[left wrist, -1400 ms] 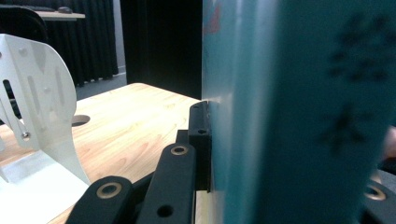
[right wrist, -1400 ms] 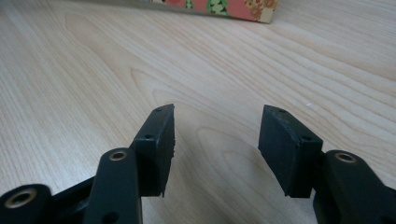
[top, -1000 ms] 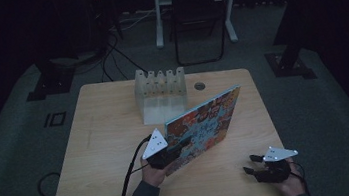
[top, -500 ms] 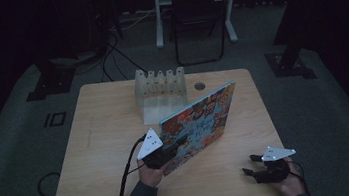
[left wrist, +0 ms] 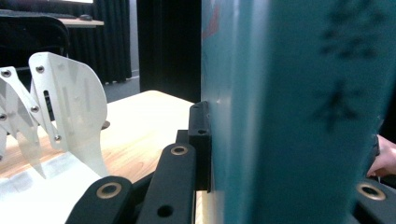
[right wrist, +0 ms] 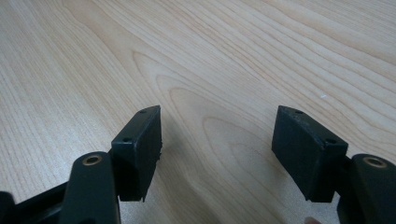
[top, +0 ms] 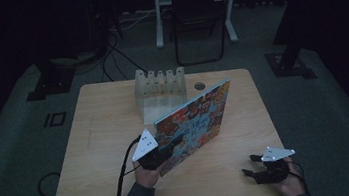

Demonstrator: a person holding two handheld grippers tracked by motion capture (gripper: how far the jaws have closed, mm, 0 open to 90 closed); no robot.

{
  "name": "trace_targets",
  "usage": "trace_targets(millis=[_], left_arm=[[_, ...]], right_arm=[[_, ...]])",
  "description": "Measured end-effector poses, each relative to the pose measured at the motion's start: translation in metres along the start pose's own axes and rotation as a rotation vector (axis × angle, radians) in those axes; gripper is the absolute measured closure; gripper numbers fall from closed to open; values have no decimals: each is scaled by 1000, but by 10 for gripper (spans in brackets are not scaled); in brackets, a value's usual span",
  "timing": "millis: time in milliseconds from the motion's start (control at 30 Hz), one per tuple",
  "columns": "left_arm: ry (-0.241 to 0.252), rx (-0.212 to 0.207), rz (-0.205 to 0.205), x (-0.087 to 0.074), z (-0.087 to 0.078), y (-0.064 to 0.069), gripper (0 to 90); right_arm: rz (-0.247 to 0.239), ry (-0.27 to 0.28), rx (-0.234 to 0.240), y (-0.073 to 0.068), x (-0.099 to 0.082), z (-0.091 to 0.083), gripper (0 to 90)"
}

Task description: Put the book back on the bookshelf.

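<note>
A thin picture book (top: 195, 123) with a busy orange and blue cover is held up off the table, tilted, its far corner raised toward the rack. My left gripper (top: 156, 159) is shut on its near lower corner. In the left gripper view the book's teal spine and cover (left wrist: 289, 112) stand upright between the black jaws. My right gripper (top: 252, 167) rests low at the table's near right with its jaws open; in the right gripper view its gripper (right wrist: 217, 149) has nothing but bare wood between the pads.
A clear slotted rack (top: 159, 84) on a white base stands at the table's back centre, its dividers (left wrist: 70, 112) close by in the left gripper view. A small round grommet (top: 199, 85) sits right of it. The wooden table (top: 101, 132) ends near my hands.
The left gripper has carried the book a little forward toward the rack and stood it steeper. The right gripper has stayed in place, open.
</note>
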State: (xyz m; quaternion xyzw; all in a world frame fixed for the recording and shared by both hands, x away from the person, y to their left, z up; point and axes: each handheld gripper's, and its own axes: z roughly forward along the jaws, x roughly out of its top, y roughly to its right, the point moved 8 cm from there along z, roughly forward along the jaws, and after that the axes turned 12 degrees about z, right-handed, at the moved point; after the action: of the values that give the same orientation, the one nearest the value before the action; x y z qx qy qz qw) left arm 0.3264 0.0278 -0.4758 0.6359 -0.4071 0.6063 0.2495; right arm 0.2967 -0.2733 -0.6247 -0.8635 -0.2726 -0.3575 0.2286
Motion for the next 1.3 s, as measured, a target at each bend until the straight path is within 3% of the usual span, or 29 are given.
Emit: trace_targets(millis=[1300], left_arm=[[-10,110,-12,-2,-38,-28,813]], right_arm=[[9,1,14,1,0,-1,321]])
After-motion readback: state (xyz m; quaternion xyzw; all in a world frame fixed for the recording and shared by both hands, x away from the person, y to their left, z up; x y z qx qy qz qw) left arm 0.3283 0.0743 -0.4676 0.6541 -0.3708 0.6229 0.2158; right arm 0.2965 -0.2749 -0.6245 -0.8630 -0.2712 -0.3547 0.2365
